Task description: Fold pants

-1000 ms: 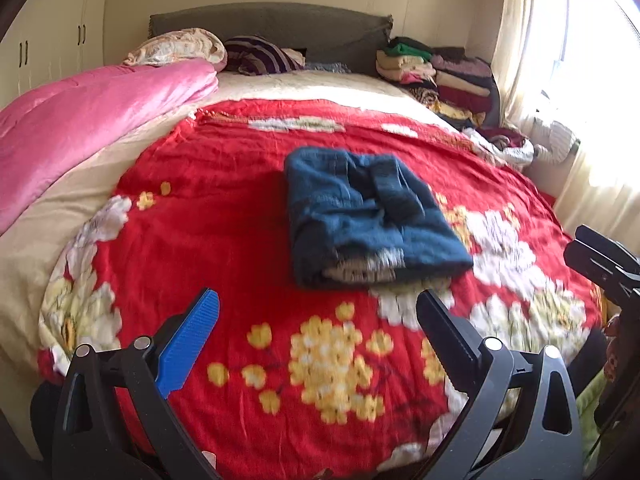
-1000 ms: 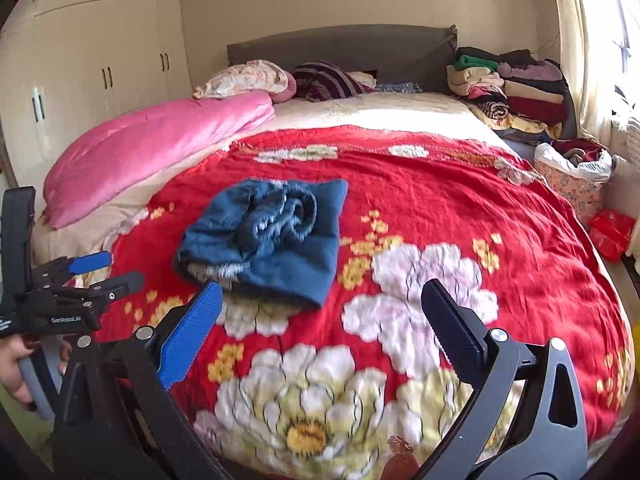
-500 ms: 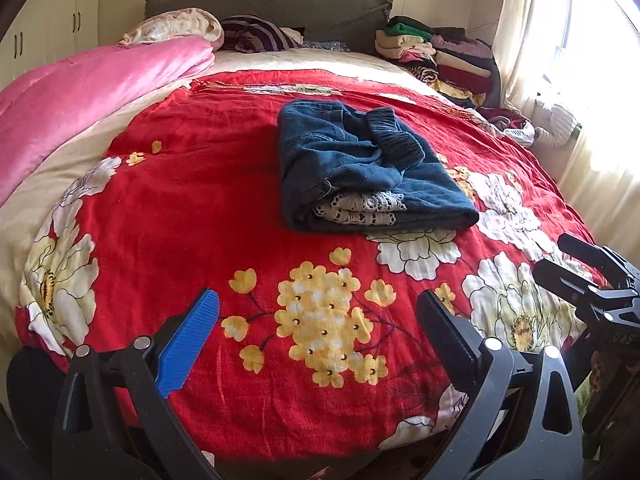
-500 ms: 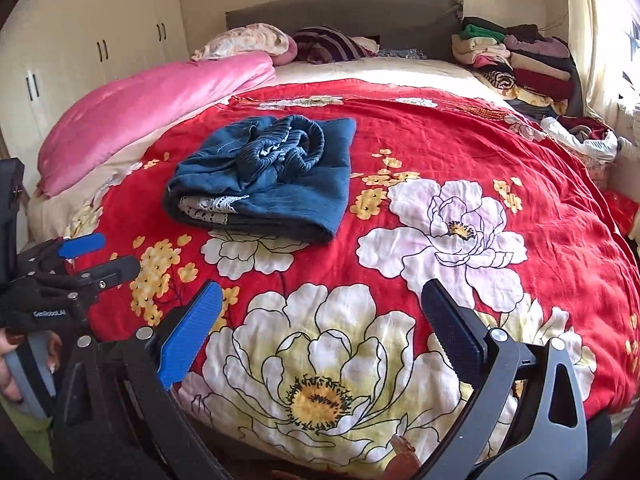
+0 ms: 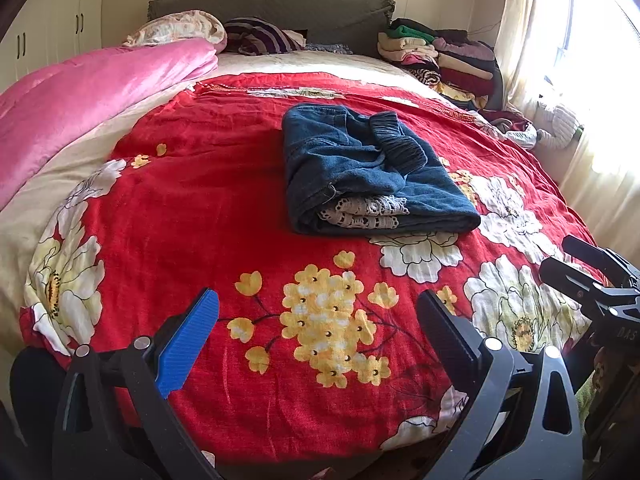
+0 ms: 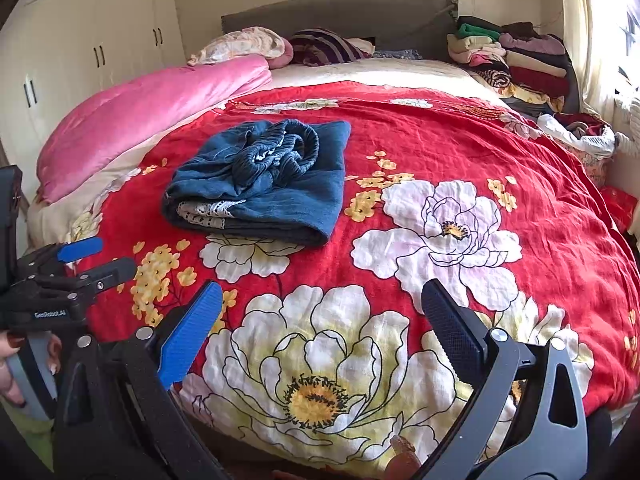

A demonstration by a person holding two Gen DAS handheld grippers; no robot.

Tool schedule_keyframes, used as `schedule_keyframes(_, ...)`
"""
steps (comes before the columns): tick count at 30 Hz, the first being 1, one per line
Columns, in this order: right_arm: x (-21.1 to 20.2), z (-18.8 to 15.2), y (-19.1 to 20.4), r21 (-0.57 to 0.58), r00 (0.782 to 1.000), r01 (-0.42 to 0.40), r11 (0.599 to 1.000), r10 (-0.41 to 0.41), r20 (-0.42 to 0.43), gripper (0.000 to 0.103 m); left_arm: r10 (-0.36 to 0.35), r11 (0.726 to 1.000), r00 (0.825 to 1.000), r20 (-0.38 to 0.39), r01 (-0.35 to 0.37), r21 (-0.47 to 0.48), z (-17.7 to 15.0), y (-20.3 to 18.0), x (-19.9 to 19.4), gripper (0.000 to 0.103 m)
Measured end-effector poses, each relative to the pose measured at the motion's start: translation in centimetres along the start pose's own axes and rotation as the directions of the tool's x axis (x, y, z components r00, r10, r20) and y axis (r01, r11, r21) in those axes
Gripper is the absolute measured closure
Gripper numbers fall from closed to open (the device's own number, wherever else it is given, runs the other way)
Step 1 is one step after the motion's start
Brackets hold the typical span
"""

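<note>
A bed (image 5: 48, 216) carries a red flowered blanket (image 5: 208, 208) across its foot half, with a pink quilt (image 5: 92, 92) along its left edge and stacked clothes (image 5: 440, 60) at the far right corner. The folded blue pants (image 5: 372, 168) lie near the blanket's middle, white lace showing at the near fold. The left gripper (image 5: 318, 320) and right gripper (image 6: 322, 312) hang over the bed's near edge, jaws spread and empty, well apart from the pants.

Red floral blanket (image 5: 200, 208), pink quilt (image 5: 92, 92), stacked clothes (image 5: 448, 56).
</note>
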State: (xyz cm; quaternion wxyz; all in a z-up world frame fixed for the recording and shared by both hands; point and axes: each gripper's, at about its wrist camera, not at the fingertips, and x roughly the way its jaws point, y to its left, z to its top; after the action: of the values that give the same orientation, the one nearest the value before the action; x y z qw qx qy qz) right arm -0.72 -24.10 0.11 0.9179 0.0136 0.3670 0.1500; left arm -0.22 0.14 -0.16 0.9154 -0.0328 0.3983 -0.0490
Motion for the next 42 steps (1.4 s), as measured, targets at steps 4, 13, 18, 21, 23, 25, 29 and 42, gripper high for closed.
schedule_keyframes(4, -0.12, 0.06, -0.25, 0.007, 1.000, 0.004, 1.000, -0.004, 0.002, 0.009, 0.003, 1.000, 1.000, 0.003, -0.003, 0.000, 0.08, 0.00, -0.21, 0.004)
schedule_keyframes(13, -0.13, 0.06, -0.36, 0.006, 1.000, 0.000, 1.000, 0.000, -0.001, 0.009, 0.005, 1.000, 1.000, 0.004, -0.005, -0.002, 0.10, 0.07, -0.33, 0.004)
schedule_keyframes(18, -0.06, -0.02, -0.41, 0.008, 1.000, -0.002, 1.000, 0.002, -0.009, 0.009, 0.007, 1.000, 1.000, 0.005, -0.007, -0.002, 0.10, 0.11, -0.35, 0.004)
schedule_keyframes(21, -0.04, -0.03, -0.36, 0.007, 1.000, -0.003, 1.000, 0.003, -0.008, 0.009, 0.007, 1.000, 1.000, 0.005, -0.007, -0.002, 0.12, 0.12, -0.34, 0.004)
schedule_keyframes(23, -0.05, -0.04, -0.34, 0.008, 1.000, -0.001, 1.000, 0.001, -0.008, 0.009, 0.009, 1.000, 1.000, 0.004, -0.009, -0.002, 0.09, 0.21, -0.33, 0.004)
schedule_keyframes(25, -0.03, -0.07, -0.36, 0.007, 1.000, -0.003, 1.000, 0.003, -0.008, 0.009, 0.013, 1.000, 1.000, 0.004, -0.013, -0.002, 0.02, 0.40, -0.42, 0.004)
schedule_keyframes(29, 0.07, -0.09, -0.35, 0.012, 1.000, -0.004, 1.000, 0.004, -0.012, 0.009, 0.012, 1.000, 1.000, 0.004, -0.012, -0.002, 0.03, 0.36, -0.37, 0.004)
schedule_keyframes(42, -0.03, -0.17, -0.41, 0.019, 1.000, -0.004, 1.000, 0.004, -0.010, 0.009, 0.025, 1.000, 1.000, 0.000, -0.025, -0.009, 0.03, 0.65, -0.57, 0.004)
